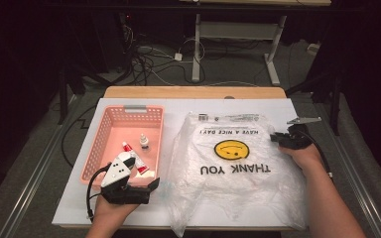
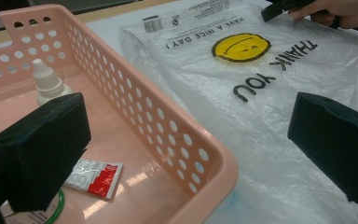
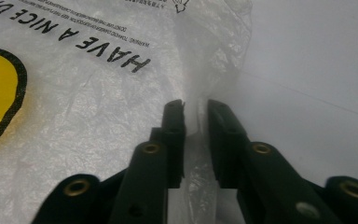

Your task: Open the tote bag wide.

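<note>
Tongs in your right hand (image 3: 196, 116) are nearly clenched on a fold of the plastic bag (image 1: 233, 163), which lies flat mid-tabletop toward the right edge. Your left tongs (image 2: 191, 149) gape wide, straddling the pink basket (image 2: 177, 140) wall near the front-left corner, gripping nothing.

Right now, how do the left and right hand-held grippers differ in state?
The left hand-held gripper stands wide open astride the pink perforated plastic basket's rim, gripping nothing. The right hand-held gripper is nearly closed on the edge of the clear plastic smiley "THANK YOU" bag. Both have black jaws.
</note>
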A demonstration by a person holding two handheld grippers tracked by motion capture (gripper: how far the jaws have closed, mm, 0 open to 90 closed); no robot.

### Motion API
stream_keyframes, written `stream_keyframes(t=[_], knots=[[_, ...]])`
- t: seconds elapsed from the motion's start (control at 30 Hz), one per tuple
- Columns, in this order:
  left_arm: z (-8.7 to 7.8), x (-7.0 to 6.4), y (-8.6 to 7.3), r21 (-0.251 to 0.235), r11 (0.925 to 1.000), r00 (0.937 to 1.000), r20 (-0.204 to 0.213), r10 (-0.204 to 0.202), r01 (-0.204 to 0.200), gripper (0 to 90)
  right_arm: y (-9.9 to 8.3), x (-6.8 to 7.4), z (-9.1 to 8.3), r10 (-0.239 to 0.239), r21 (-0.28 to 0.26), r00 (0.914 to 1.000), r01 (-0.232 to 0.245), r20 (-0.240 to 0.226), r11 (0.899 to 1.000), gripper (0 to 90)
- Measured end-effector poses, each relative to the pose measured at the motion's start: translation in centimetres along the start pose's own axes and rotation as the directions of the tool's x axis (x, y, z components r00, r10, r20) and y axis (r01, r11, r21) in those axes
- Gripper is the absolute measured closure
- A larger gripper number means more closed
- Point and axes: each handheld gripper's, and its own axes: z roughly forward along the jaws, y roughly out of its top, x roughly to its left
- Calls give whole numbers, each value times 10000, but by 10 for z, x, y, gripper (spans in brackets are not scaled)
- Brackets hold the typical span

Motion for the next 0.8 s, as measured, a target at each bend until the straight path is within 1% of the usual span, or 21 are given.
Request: stream_keyframes(t=[0.07,0.1,0.2,0.23,0.3,0.4,0.47,0.5,0.53,0.57,0.6,0.63,0.67,0.7,0.77,0.8], knots=[[0,0,0,26,10000,10000,21,47,-47,0,-1,-1,0,103,8,9998,-103,-191,9999,890],[1,-1,0,31,10000,10000,38,43,-43,0,-1,-1,0,145,16,9994,-145,-299,9999,900],[1,-1,0,15,10000,10000,55,16,-16,0,0,2,-1,5,-8,9998,-6,-209,10000,900],[1,-1,0,15,10000,10000,55,16,-16,0,0,2,-1,-24,-23,9999,24,-117,10000,900],[1,-2,0,38,10000,10000,70,31,-32,0,1,0,-3,51,-215,9999,-49,111,9998,900],[1,-3,0,32,10000,9999,109,63,-63,0,3,-6,-7,375,-608,9984,-348,433,9975,900],[1,-3,0,33,10000,9999,119,62,-63,0,3,-12,-10,677,-928,9953,-612,688,9938,900],[2,-2,0,21,10000,9999,136,54,-55,0,3,-12,-10,677,-928,9953,-612,688,9938,900],[2,-3,0,21,10000,9998,170,50,-51,0,3,-19,-14,1102,-1206,9893,-983,961,9878,900],[2,-3,0,36,10000,9998,191,78,-79,0,3,-19,-14,1102,-1206,9893,-983,961,9878,900],[3,-3,1,46,9999,9996,248,127,-128,0,2,-23,-16,1286,-1358,9856,-1134,1096,9842,900],[4,-2,2,86,9998,9994,291,187,-190,0,0,-31,-20,1590,-1542,9769,-1368,1427,9785,900],[4,-2,5,93,9997,9992,319,234,-237,0,-1,-35,-22,1763,-1588,9714,-1511,1589,9757,900],[5,-1,8,31,9998,9991,359,220,-221,0,-1,-35,-22,1763,-1588,9714,-1511,1589,9757,900],[4,2,14,-205,9997,9991,405,99,-90,0,-5,-44,-28,2075,-1730,9588,-1748,1939,9693,900],[4,3,16,-310,9995,9991,405,84,-71,0,-7,-49,-32,2243,-1831,9532,-1881,2027,9649,900]])
